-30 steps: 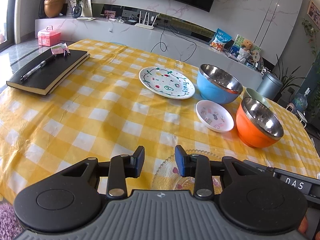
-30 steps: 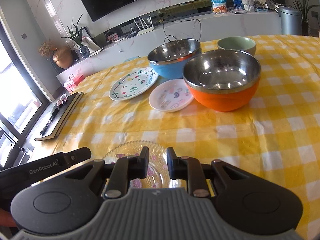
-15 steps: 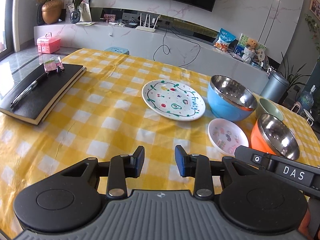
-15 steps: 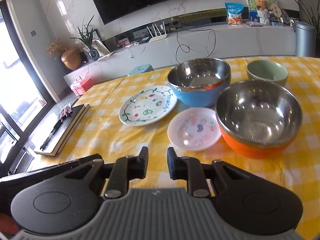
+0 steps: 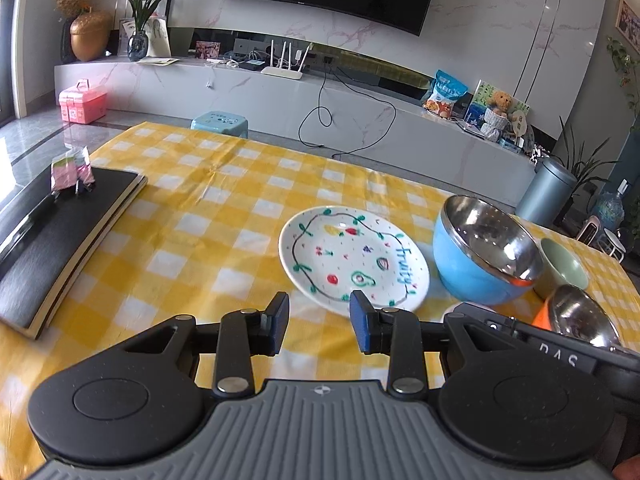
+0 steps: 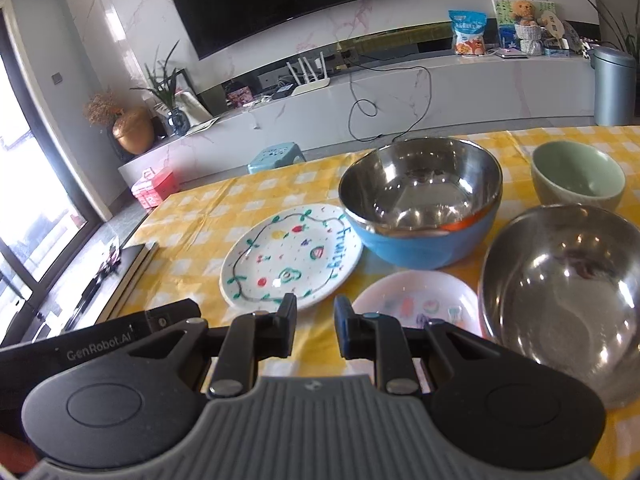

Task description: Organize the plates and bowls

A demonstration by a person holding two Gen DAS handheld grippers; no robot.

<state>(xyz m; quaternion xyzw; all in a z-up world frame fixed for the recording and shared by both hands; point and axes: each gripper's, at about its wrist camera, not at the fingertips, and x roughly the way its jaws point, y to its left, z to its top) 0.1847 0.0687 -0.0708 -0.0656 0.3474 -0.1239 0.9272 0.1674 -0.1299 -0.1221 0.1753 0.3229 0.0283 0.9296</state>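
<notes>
Both grippers, left gripper (image 5: 319,322) and right gripper (image 6: 315,326), hover with fingers apart (gripping nothing) before the round white fruit-painted plate (image 5: 354,260).

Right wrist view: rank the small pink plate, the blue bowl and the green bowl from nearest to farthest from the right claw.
1. Small pink plate: just ahead of the right claw, slightly right.
2. Blue bowl: behind that plate, mid-table.
3. Green bowl: farthest, back right.

"Fruity" is painted in blue on the white plate (image 5: 354,258); "GenRobot.AI" marks the left hand-held gripper (image 6: 100,350).
</notes>
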